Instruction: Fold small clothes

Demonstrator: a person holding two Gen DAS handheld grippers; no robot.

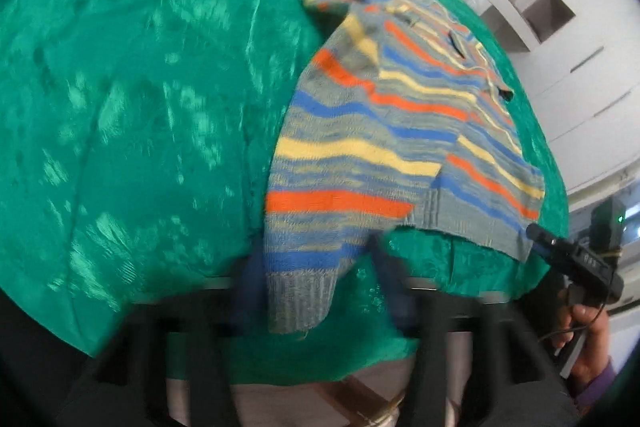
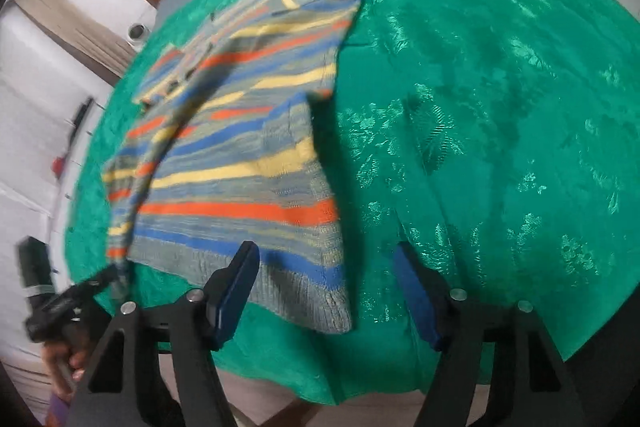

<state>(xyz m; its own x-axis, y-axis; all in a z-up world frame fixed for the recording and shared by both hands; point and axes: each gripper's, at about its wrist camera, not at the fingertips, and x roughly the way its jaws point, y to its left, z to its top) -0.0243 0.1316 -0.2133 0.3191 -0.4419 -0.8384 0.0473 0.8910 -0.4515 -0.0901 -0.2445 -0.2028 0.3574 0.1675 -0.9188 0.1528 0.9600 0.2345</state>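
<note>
one striped sweater point(image 2: 240, 155) on green cloth point(image 2: 480, 107), right gripper point(image 2: 326, 287) jaws wide apart, empty, left gripper point(image 1: 312, 287) jaws apart around sleeve cuff

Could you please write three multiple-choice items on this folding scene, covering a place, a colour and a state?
1. What does the striped sweater lie on?
A. A bare wooden floor
B. A green cloth
C. A laundry basket

2. Which stripe colours run across the sweater's grey knit?
A. Orange, blue and yellow
B. Pink and black
C. Purple and white

3. How does the right hand-held gripper stand?
A. Shut on a sock
B. Out of view
C. Open at the sweater's hem

Answers:
1 B: the striped sweater is spread on the green cloth.
2 A: orange, blue and yellow bands show in both views.
3 C: the right hand-held gripper has its fingers wide apart, with the hem between them.
</note>
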